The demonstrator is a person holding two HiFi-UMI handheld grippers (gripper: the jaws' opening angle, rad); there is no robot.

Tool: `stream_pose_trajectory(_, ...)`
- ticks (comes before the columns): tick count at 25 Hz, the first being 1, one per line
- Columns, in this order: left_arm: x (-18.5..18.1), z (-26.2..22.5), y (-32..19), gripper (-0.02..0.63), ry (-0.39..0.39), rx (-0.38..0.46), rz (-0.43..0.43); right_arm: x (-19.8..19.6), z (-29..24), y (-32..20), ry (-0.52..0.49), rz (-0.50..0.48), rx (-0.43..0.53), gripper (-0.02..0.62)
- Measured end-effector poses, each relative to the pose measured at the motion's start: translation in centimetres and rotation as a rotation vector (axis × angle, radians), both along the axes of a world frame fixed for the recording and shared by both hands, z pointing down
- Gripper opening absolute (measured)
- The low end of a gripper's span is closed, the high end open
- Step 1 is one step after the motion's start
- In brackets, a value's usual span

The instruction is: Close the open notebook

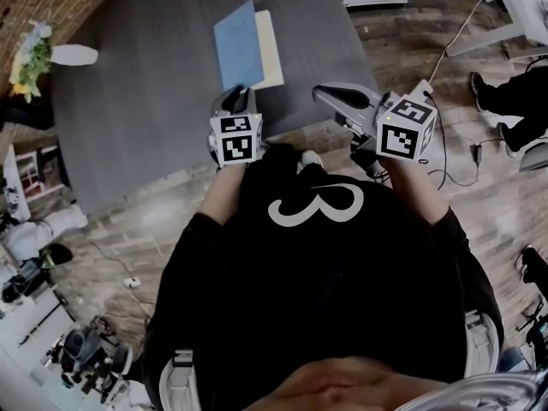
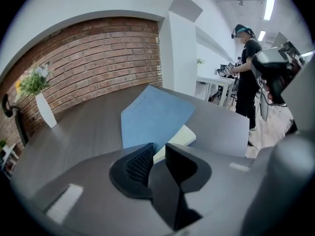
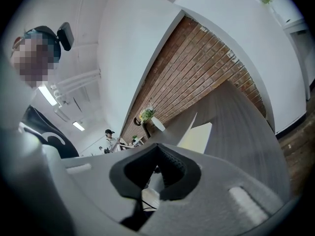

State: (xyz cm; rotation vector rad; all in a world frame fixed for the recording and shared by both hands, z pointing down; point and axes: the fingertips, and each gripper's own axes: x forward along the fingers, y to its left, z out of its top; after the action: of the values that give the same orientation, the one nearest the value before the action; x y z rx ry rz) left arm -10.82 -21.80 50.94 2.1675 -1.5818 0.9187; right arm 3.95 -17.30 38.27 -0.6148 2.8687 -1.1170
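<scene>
Nearest the wearer, the left hand-held gripper [image 1: 237,95] [image 2: 158,151] points down at the near edge of the grey surface [image 1: 128,110]. Its ribbed pads stand a narrow slit apart and press on nothing; the cream edge of the notebook's pages shows through the slit. The right hand-held gripper [image 1: 322,92] [image 3: 156,149] hangs beside it at the surface's near right corner, roughly level. Its jaw tips are pressed together with nothing between them. Just beyond the left tips lies the notebook [image 1: 247,48] on the near right part of the surface. Its blue cover [image 2: 152,119] is tilted up over the cream pages [image 1: 270,50], which peek out along its right side, so the book is neither flat open nor fully shut. Well apart from it, at the surface's far left end, a white vase [image 1: 74,55] holds yellow and green flowers. Behind it runs a curved brick wall [image 2: 93,58]. Wooden floor [image 1: 402,50] borders the surface on the right.
</scene>
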Motion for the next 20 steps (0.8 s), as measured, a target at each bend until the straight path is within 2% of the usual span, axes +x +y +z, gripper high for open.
stream_pose_trajectory(4, 2.3, 0.0, 0.3, 0.165, 0.082, -0.020, 0.040, 0.7, 0.4, -0.3, -0.010, -0.009, -0.001, 0.002)
stream_pose_trajectory(7, 3.6, -1.0, 0.3, 0.183, 0.165, -0.009, 0.061, 0.6, 0.3, -0.5, -0.012, -0.020, 0.004, 0.002)
stream_pose_trajectory(9, 4.4, -2.2, 0.2, 0.187, 0.259, 0.002, 0.063, 0.7, 0.1, -0.9, -0.020, -0.025, 0.010, 0.002)
stream_pose_trajectory(11, 4.7, -3.8, 0.3, 0.187, 0.391, 0.008, 0.054, 0.3, -0.2, -1.1, -0.025, -0.033, 0.017, 0.002)
stream_pose_trajectory(13, 4.4, -5.8, 0.7, 0.172, 0.519, 0.020, 0.053, -0.3, -0.9, -1.2, -0.026, -0.042, 0.033, 0.002)
stream_pose_trajectory(15, 3.9, -7.9, 1.2, 0.154, 0.601, 0.045, 0.058, -0.9, -1.8, -1.1, -0.023, -0.050, 0.056, 0.002)
stream_pose_trajectory(17, 3.5, -10.0, 1.8, 0.134, 0.620, 0.083, 0.075, -1.1, -2.8, -1.1, -0.015, -0.058, 0.082, 0.002)
stream_pose_trajectory(20, 3.8, -13.0, 3.0, 0.067, 0.653, 0.124, 0.132, -1.1, -4.4, -0.9, 0.003, -0.063, 0.129, 0.002)
